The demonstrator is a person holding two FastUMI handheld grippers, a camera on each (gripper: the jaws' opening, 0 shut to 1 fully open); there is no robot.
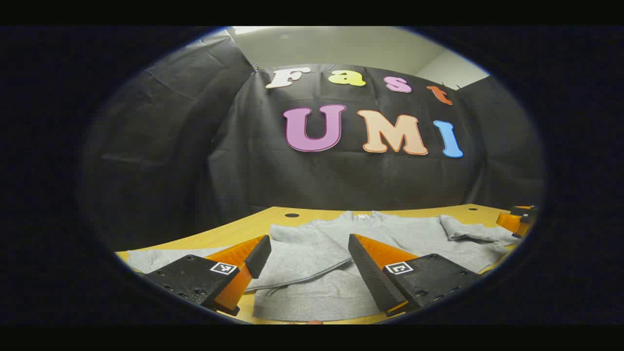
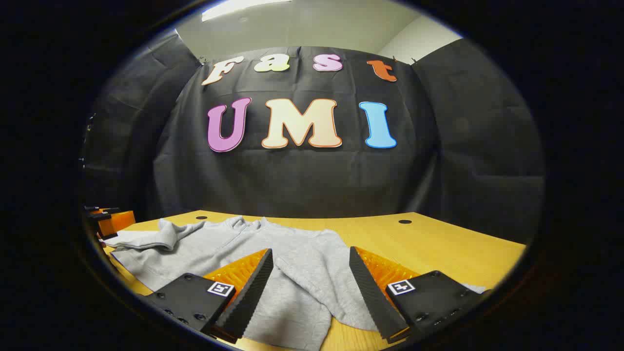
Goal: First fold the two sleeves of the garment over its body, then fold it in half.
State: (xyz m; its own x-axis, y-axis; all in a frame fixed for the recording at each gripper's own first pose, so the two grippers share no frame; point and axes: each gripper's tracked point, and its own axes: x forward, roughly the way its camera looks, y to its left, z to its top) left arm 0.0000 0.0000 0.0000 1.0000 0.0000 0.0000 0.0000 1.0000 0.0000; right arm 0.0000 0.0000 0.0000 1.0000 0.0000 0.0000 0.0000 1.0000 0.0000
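The grey garment [image 1: 317, 253] lies spread on the bench [image 2: 414, 243], one sleeve [image 1: 468, 231] seemingly folded in but no half fold yet, while left tool [image 1: 307, 263] and right tool [image 2: 309, 280] hover wide, empty.

Plain grey garment [image 1: 312, 253] on a yellow wooden table [image 2: 429, 243].

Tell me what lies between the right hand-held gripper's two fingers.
Grey garment cloth, spread on the table, seen in the right gripper view; the fingers stand apart.
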